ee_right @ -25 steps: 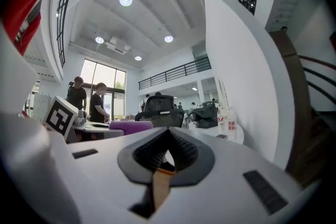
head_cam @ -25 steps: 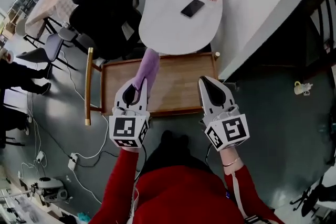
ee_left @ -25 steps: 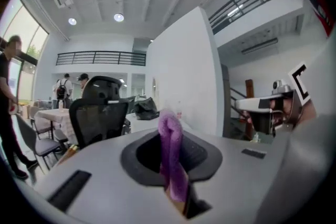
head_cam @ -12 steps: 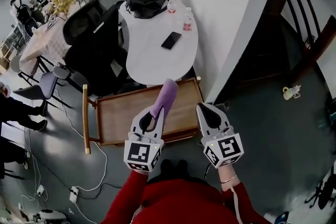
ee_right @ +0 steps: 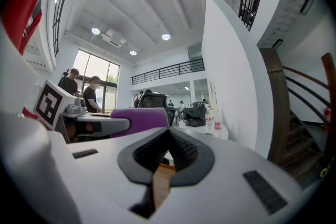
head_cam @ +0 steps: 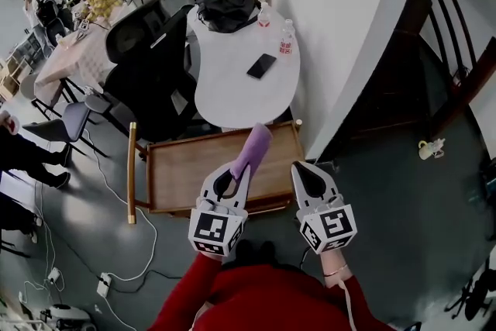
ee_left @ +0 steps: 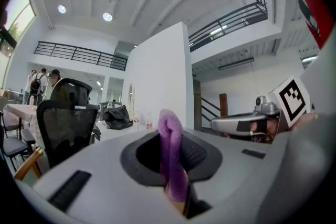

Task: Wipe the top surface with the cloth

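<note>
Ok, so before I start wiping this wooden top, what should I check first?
1. Cloth gripped: ok, pinched between the left gripper's fingers.
2. Right gripper free: ok, shut on nothing.
3. Wooden top bare: ok where visible; the grippers hide its near edge.
4. Cloth on the wood: not ok, it points forward over the top, not down onto it.
5. Phone and bottles off the top: ok, they sit on the white table beyond.
</note>
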A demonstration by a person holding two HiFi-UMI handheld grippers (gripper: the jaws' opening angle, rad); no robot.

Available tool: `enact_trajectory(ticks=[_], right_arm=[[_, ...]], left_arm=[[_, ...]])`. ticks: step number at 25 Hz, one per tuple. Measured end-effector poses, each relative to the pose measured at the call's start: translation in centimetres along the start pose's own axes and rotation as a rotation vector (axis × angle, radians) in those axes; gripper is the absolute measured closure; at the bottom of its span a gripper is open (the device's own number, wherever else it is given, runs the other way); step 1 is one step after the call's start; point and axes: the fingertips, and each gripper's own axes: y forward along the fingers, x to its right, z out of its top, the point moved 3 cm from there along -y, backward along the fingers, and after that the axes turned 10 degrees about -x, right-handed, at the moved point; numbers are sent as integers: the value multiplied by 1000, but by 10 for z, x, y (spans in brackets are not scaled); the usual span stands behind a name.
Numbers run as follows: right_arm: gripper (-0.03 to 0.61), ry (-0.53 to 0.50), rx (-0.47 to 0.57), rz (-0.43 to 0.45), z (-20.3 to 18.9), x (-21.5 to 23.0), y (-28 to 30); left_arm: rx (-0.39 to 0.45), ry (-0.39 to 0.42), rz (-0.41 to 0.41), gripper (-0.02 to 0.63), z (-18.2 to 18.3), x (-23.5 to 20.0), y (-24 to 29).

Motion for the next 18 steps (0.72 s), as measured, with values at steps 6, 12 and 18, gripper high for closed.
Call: enact_trajectory(ticks=[6, 12, 18], right_arm=[[568, -20, 5, -15, 3, -6, -2], [568, -30, 9, -17, 6, -12, -2], [568, -26, -2, -18, 2, -11, 2]], left_arm=[[1, -9, -8, 561, -2, -2, -4], [2, -13, -24, 561, -2, -1, -6], [-6, -21, -32, 561, -8, 0, -4]])
